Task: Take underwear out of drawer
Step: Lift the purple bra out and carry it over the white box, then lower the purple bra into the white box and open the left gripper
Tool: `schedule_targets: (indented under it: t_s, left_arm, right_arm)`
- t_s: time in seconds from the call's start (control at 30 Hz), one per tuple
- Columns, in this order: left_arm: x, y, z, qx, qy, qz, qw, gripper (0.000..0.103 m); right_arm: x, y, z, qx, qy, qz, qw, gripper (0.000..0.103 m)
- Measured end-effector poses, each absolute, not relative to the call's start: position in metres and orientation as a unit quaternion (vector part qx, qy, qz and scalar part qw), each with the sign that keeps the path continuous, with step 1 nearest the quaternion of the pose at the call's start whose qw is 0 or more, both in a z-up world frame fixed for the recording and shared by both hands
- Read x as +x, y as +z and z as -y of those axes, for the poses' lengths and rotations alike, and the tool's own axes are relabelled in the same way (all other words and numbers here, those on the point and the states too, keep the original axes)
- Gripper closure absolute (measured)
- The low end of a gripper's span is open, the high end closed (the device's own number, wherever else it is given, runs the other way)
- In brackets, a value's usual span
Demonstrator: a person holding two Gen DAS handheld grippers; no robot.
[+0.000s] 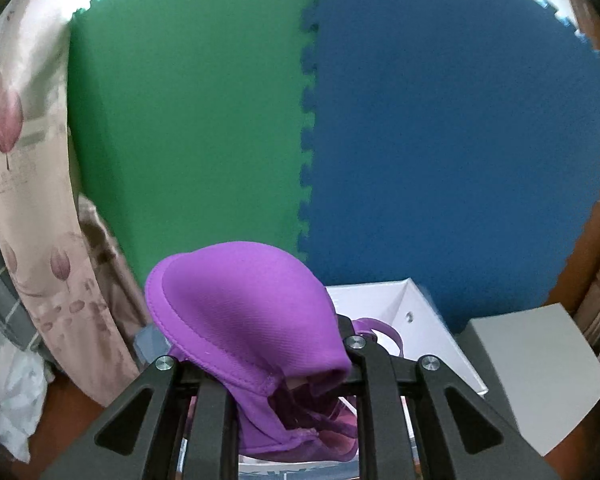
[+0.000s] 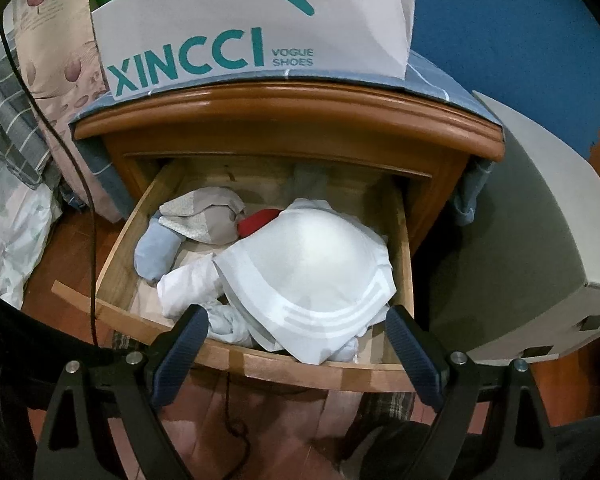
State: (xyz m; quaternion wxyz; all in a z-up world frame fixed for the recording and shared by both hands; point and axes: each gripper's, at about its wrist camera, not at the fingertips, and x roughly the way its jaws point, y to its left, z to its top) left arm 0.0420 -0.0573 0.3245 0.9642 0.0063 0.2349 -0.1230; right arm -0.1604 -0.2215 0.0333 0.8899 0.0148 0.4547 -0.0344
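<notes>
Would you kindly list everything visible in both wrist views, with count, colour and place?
purple bra: one, purple, clamped in the left gripper, lifted in front of the mats
white bra: one, white, on top in the open drawer
other clothes: several, grey, pale blue, red, at the drawer's back and left
drawer: one, light wood, pulled out
nightstand: one, brown wood
shoe box: one, white with teal lettering, on the nightstand
foam mats: two, green and blue, on the wall
left gripper: black, shut
right gripper: black, open above the drawer front
</notes>
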Motion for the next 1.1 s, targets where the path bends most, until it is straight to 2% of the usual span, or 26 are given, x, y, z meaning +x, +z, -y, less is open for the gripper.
schedule_targets:
  t_s: [0.33, 0.53, 0.8, 1.1]
  left_arm:
    - [0.096, 0.280, 0.072, 0.015, -0.103, -0.333, 0.937, 0.090]
    - [0.111, 0.279, 0.075, 0.003, -0.089, -0.347, 0.934, 0.090]
    - [0.141, 0.258, 0.070, -0.008, -0.075, -0.405, 0.911, 0.090]
    - [0.151, 0.241, 0.084, 0.005, -0.070, -0.415, 0.907, 0.090]
  right_arm:
    - [-0.161, 0.033, 0.220, 0.025, -0.027, -0.457, 0.889, 0.010]
    - [-0.159, 0.031, 0.220, 0.025, -0.026, -0.459, 0.888, 0.010]
    - [-0.158, 0.030, 0.218, 0.028, -0.021, -0.458, 0.888, 0.010]
    - [-0.159, 0.028, 0.221, 0.036, -0.009, -0.463, 0.885, 0.010]
